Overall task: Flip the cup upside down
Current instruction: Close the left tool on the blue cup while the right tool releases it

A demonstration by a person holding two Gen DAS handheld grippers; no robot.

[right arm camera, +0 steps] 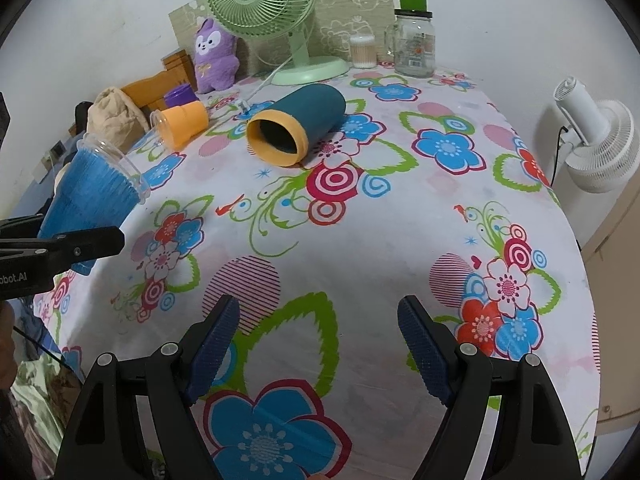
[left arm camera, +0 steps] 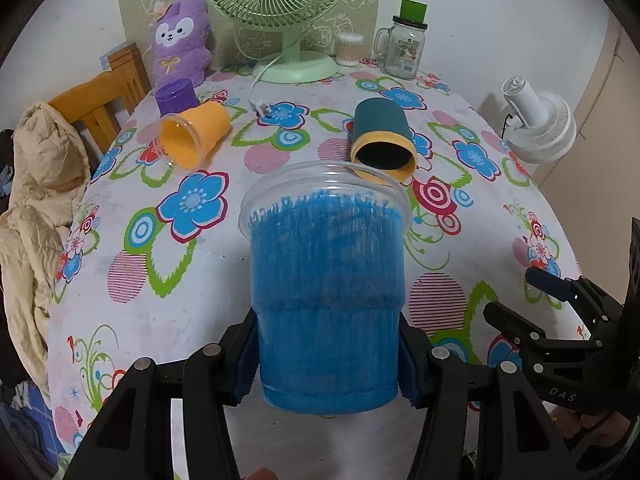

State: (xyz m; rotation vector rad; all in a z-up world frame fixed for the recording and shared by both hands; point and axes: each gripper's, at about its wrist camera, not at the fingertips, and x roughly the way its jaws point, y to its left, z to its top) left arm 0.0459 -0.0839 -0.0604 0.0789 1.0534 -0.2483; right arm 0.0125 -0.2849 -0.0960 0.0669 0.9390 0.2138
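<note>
My left gripper (left arm camera: 326,364) is shut on a blue plastic cup (left arm camera: 324,288) with a clear rim, gripping it near its base. It holds the cup above the table, mouth pointing away and up; the cup also shows at the left of the right wrist view (right arm camera: 90,200), tilted. My right gripper (right arm camera: 318,350) is open and empty above the flowered tablecloth (right arm camera: 360,240); it shows at the right edge of the left wrist view (left arm camera: 520,300). A teal cup with a yellow rim (left arm camera: 382,140) (right arm camera: 296,122) and an orange cup (left arm camera: 196,134) (right arm camera: 180,122) lie on their sides.
At the back stand a green fan (left arm camera: 280,12), a purple plush toy (left arm camera: 180,48), a purple tub (left arm camera: 178,96), a glass jar mug (left arm camera: 404,48) and a cotton swab box (left arm camera: 348,48). A wooden chair with a beige jacket (left arm camera: 36,184) is left; a white fan (left arm camera: 536,120) is right.
</note>
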